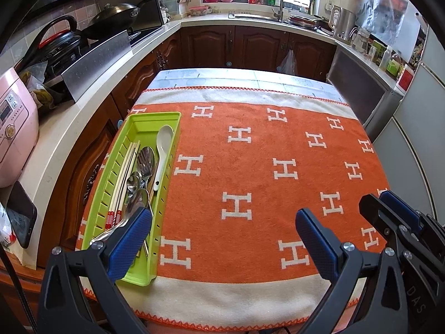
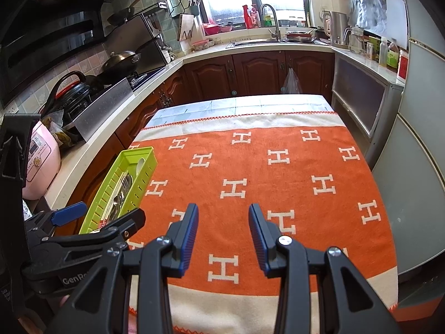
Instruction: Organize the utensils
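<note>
At the left edge of the scene a pink rice cooker (image 1: 12, 128) sits on the kitchen counter (image 1: 59, 139), and just beside the counter, on the left margin of the orange towel (image 1: 250, 150) that covers the table, lies the green utensil tray (image 1: 116, 167). Everything the task concerns appears to be inside it already: chopsticks (image 1: 122, 178) along the left wall, metal spoons (image 1: 136, 192) and a fork (image 1: 144, 158) heaped in the middle, and a white ceramic soup spoon (image 1: 160, 153) against the right wall, bowl toward the far end. The tray's long axis, and that of every piece in it, runs away from the grippers toward the far side of the table. Moving right, the left gripper (image 1: 222, 233) hangs with its jaws spread wide and nothing between them; its left finger (image 1: 130, 239) sits over the near end of the tray, so the tray lies just ahead and to the left of it. Further right, the right gripper (image 2: 224, 236) is part-way apart and empty, over bare towel, well apart from the tray. The left hand is clearly the nearer one for any further reach into the tray, and a grasp would need the jaws set across the utensils' length. No loose utensil shows on the towel, so the sorting looks finished or nearly so.
</note>
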